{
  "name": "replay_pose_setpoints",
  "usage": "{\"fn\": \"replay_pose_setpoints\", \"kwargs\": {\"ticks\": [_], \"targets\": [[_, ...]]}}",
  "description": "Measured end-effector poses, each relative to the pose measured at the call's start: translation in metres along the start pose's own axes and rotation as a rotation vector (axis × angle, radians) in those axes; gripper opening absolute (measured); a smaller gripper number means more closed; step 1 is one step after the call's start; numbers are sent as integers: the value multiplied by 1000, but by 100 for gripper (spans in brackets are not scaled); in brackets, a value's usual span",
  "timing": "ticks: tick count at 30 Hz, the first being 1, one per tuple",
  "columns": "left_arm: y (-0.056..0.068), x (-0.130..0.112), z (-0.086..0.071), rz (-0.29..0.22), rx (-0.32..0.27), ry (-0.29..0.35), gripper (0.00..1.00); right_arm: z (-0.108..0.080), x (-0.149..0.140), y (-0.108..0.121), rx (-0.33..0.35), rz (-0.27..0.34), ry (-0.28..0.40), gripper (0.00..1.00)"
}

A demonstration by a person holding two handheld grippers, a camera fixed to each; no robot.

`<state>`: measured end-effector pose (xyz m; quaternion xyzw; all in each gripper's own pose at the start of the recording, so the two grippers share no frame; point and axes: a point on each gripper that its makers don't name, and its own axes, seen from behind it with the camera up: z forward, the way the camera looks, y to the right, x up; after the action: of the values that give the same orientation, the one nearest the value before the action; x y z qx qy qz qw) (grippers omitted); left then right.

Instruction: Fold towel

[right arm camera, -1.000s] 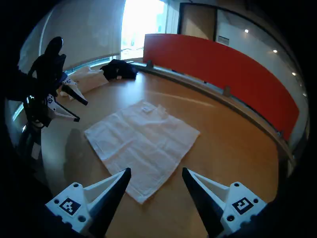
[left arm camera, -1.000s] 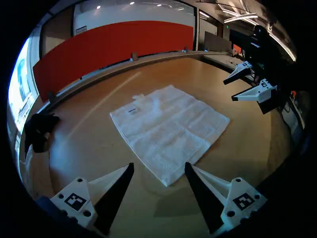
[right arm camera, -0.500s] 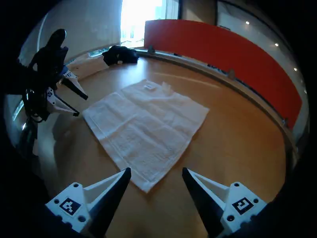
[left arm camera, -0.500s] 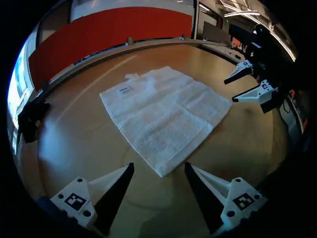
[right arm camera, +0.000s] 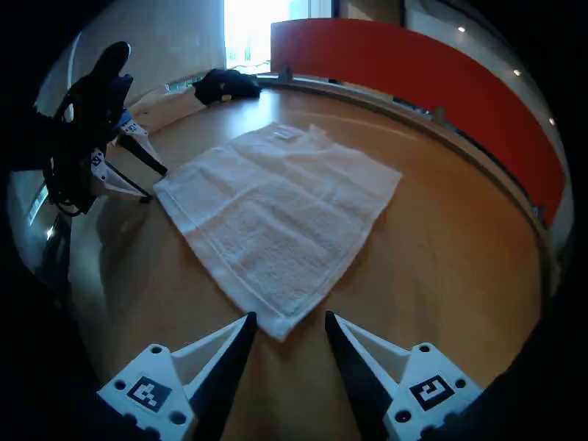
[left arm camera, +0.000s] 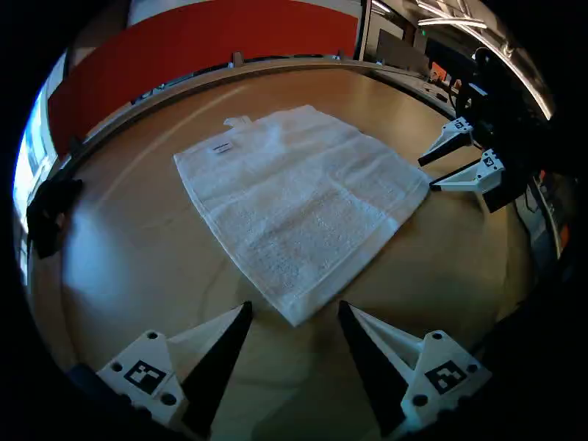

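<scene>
Towel (left arm camera: 301,198) flat on the counter (left arm camera: 140,250), left tool (left arm camera: 294,305) and right tool (right arm camera: 290,315) both spread apart (ceiling lights (left arm camera: 445,21) in left gripper view).

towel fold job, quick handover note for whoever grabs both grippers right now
Left gripper: open, low over the table, with one corner of the towel lying between its fingers, not gripped.
Right gripper: open, same stance at the neighbouring corner.
Towel: spread flat on the wooden table, its label edge opposite both grippers.
Done: nothing folded yet; both grippers lined up on corners.
Left: close on both corners, lift, probably carry them over to the label edge, release, then fold again if needed.
</scene>
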<state>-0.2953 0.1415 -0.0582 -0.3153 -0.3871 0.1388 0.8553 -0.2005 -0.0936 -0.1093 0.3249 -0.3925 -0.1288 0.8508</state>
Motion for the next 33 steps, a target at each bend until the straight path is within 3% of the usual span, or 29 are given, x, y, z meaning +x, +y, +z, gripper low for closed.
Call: {"fn": "replay_pose_setpoints", "kwargs": {"ticks": [9,13,21,25,33], "targets": [[-7,-1,2,5,32,-11,66,2,-1,-2,8,4,0,48],[-8,-1,2,11,48,-18,56,2,-2,-2,6,11,3,34],[-5,0,2,2,56,-24,51,2,-2,-3,4,17,5,32],[-2,0,2,11,54,-31,35,3,0,-4,11,23,8,25],[-1,0,3,-4,63,-41,15,2,5,-7,17,17,15,14]]}}
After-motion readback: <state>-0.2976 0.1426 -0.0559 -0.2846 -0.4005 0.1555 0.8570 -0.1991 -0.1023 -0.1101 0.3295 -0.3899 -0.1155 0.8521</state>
